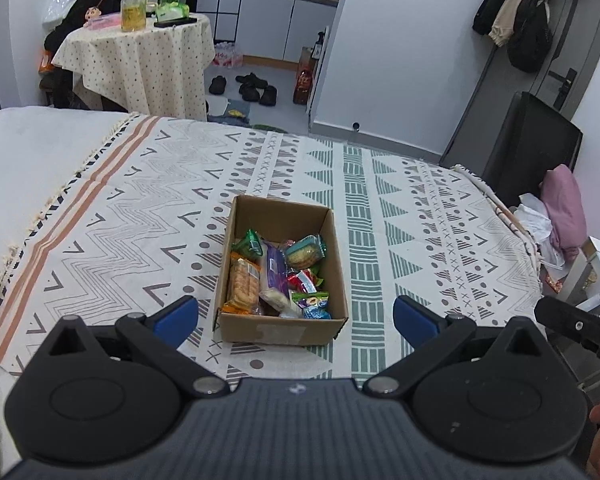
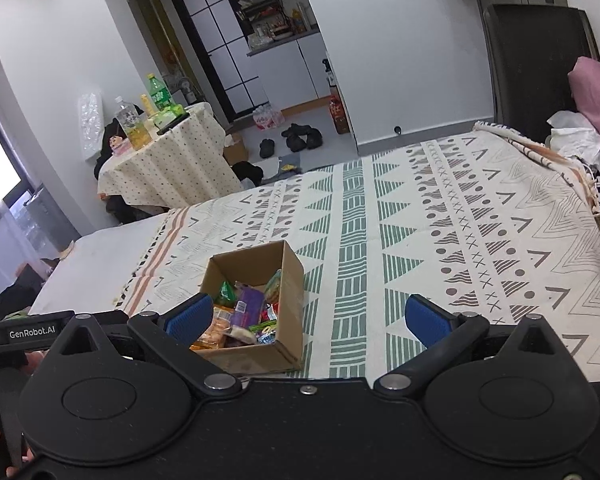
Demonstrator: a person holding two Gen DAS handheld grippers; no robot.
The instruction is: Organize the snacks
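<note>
An open cardboard box [image 1: 236, 226] stands on a patterned cloth [image 1: 400, 240] and holds several snack packets: an orange cracker pack [image 1: 243, 282], a purple packet [image 1: 275, 266], a green packet [image 1: 249, 242] and a teal cookie pack [image 1: 305, 251]. My left gripper [image 1: 296, 318] is open and empty, just in front of the box. In the right wrist view the box [image 2: 290, 276] sits left of centre. My right gripper [image 2: 309, 318] is open and empty, close in front of the box and to its right.
A small round table [image 1: 140, 56] with bottles [image 1: 134, 4] stands beyond the bed's far edge. Shoes [image 1: 256, 88] lie on the floor. A dark chair [image 1: 532, 140] and pink clothes [image 1: 564, 208] are at the right. The other gripper's body [image 1: 580, 328] shows at the right edge.
</note>
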